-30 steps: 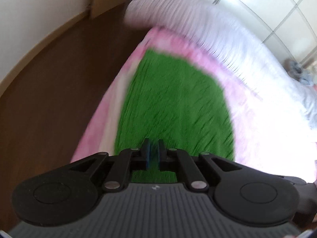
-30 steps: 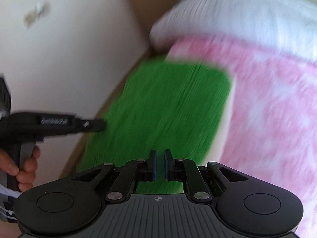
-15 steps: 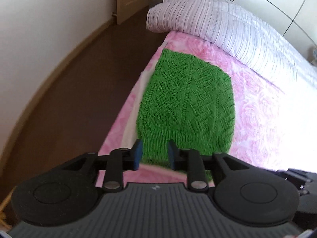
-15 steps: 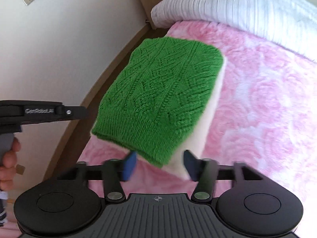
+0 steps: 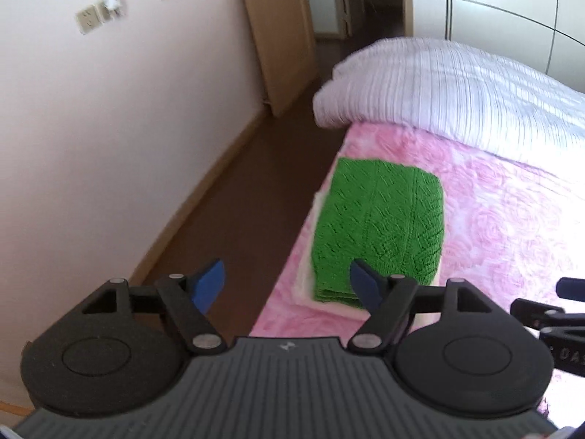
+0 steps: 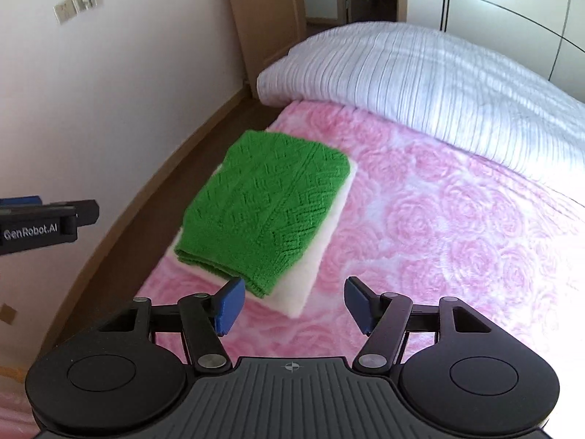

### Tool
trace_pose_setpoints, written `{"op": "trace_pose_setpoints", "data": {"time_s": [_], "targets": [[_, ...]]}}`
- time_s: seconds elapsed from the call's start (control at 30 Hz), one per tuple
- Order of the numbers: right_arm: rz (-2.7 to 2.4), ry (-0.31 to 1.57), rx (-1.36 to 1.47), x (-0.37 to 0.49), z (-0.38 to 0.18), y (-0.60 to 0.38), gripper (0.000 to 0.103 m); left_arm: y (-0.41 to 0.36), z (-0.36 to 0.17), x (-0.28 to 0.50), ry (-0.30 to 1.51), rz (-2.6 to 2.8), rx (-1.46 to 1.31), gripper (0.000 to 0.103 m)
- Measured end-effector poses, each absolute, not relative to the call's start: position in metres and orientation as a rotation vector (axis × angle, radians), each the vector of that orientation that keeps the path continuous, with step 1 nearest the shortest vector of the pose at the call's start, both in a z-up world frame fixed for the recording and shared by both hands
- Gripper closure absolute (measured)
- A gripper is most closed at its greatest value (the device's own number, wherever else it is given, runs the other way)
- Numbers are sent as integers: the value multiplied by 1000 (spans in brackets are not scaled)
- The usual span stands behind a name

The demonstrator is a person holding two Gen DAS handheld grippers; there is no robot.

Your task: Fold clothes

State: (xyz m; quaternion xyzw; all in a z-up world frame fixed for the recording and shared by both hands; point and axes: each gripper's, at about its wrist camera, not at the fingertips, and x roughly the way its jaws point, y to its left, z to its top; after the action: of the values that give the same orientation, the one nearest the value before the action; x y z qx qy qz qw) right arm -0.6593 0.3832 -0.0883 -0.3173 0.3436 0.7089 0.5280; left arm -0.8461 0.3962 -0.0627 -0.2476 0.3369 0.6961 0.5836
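Two folded garments sit stacked near the bed's left edge: a green knitted sweater point(image 6: 268, 216) lies squarely on a folded white garment point(image 6: 321, 256), whose margin shows along the sweater's right and near sides. Both rest on the pink rose-patterned blanket point(image 6: 457, 241). My right gripper point(image 6: 290, 305) is spread wide, holding nothing, its blue pads point(image 6: 229, 305) hanging just short of the stack's near corner without touching it. My left gripper point(image 5: 287, 285) is likewise wide apart and empty, one pad out over the brown floor point(image 5: 252, 197), the other in front of the sweater's near edge. The stack lies close to the mattress edge, with the floor strip and white wall point(image 5: 109, 146) beyond. To the right, the blanket lies bare and roomy. A white striped duvet point(image 6: 420, 84) is heaped at the far end.
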Motion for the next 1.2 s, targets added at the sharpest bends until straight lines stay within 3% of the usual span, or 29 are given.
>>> {"op": "trace_pose_setpoints", "data": {"time_s": [0.63, 1.2], "targets": [[1833, 746, -750, -578, -33, 323, 39, 306, -13, -766, 679, 1725, -698, 30], [1899, 732, -853, -504, -32, 305, 39, 241, 6, -661, 611, 1828, -733, 30]]}}
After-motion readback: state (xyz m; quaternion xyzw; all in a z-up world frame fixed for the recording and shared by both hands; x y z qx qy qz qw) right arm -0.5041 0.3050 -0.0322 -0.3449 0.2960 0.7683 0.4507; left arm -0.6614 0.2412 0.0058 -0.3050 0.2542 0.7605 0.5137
